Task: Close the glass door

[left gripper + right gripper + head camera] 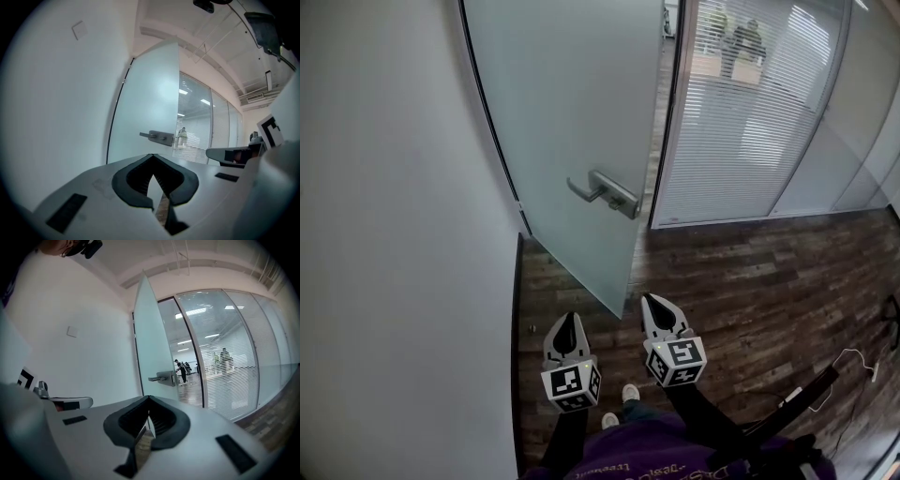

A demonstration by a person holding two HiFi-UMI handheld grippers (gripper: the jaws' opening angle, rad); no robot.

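Observation:
The frosted glass door (572,112) stands swung open towards me, hinged along the white wall. Its metal lever handle (605,192) sits near the free edge. My left gripper (568,319) and right gripper (652,302) hang side by side in front of the door's lower corner, short of the glass, both shut with nothing between the jaws. In the left gripper view the door (147,108) and handle (157,136) rise ahead above the shut left gripper (152,155). The right gripper view shows the door (150,343) edge-on, the handle (161,378), and the shut right gripper (149,397).
A white wall (394,234) runs close on the left. To the right of the doorway is a glass partition with blinds (750,122), with people (741,42) beyond it. Dark wooden floor (750,281) spreads to the right, where a cable (853,361) lies.

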